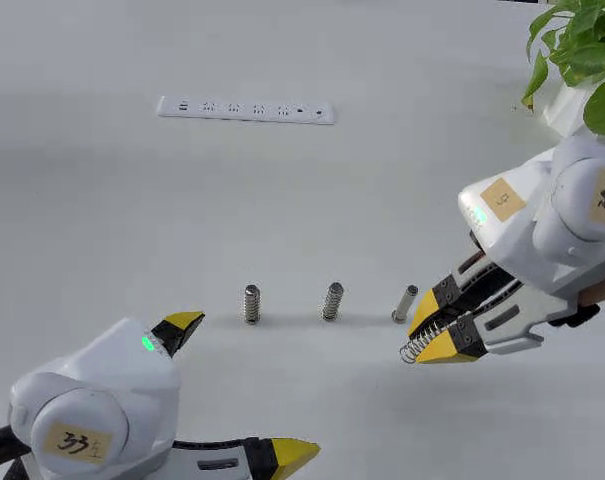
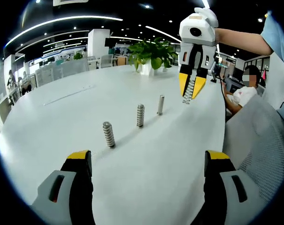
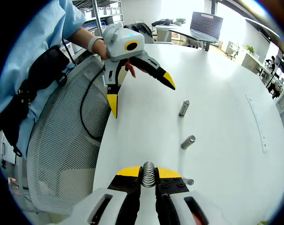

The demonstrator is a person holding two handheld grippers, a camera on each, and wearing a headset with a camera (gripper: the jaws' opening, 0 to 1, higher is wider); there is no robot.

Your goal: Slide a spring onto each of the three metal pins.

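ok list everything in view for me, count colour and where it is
left pin: one, silver, spring on it, left end of the row
middle pin: one, silver, spring on it, mid row
bare pin: one, silver, right end of the row
loose spring: one, silver, held beside the bare pin
power strip: one, white, far side of the table
plant: one, green, far right corner
mesh chair: one, grey, at the table's edge
left tongs: yellow-tipped, open
right tongs: yellow-tipped, shut on the loose spring
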